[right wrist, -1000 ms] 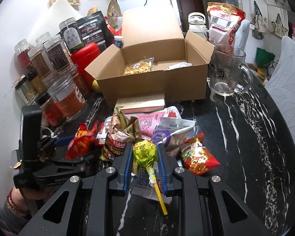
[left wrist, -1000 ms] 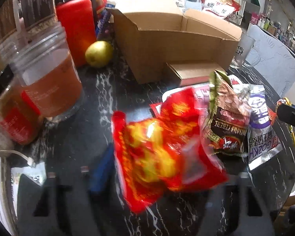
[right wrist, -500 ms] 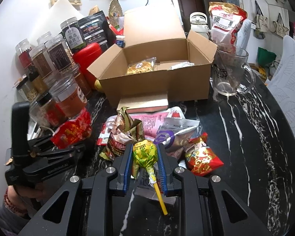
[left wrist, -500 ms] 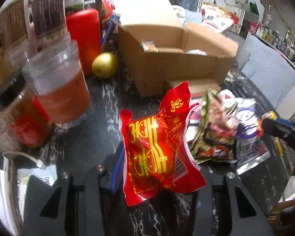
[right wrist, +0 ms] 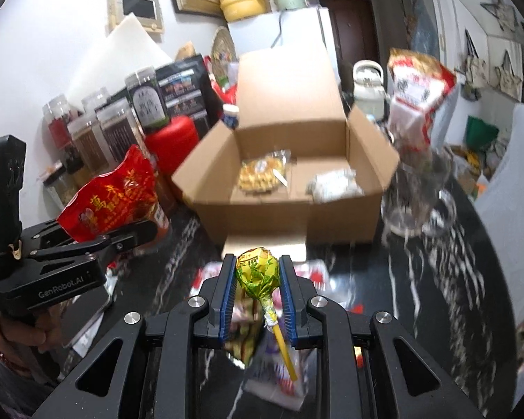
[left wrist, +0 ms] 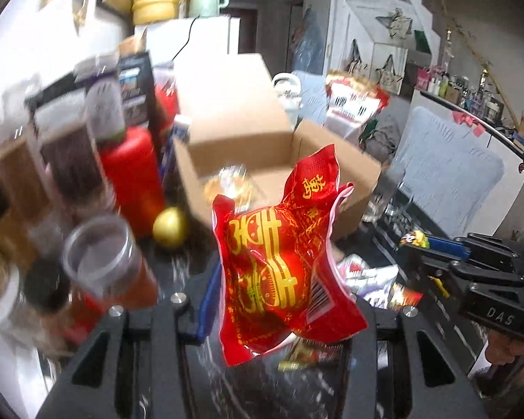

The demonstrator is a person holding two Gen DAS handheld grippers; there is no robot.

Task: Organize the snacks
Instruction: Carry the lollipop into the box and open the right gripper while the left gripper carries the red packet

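Note:
My left gripper (left wrist: 276, 276) is shut on a red snack bag (left wrist: 279, 262) with gold characters and holds it in the air in front of the open cardboard box (left wrist: 353, 171). The bag (right wrist: 111, 199) and left gripper (right wrist: 129, 234) also show at the left of the right wrist view. My right gripper (right wrist: 256, 272) is shut on a lollipop (right wrist: 256, 270) in a yellow-green wrapper, raised above the snack pile and facing the box (right wrist: 272, 216). The box holds a yellow snack packet (right wrist: 262, 174) and a white packet (right wrist: 335, 185).
Loose snack packets (right wrist: 276, 377) lie on the black marble table (right wrist: 443, 279) below the right gripper. Several jars (right wrist: 118, 132) and a red canister (right wrist: 171, 143) stand left of the box. A glass mug (right wrist: 419, 195) stands to its right, and a yellow fruit (left wrist: 169, 227) beside the canister.
Both grippers have risen off the table and moved toward the box. The red bag has been lifted clear of the pile, and the lollipop has lifted with the right gripper.

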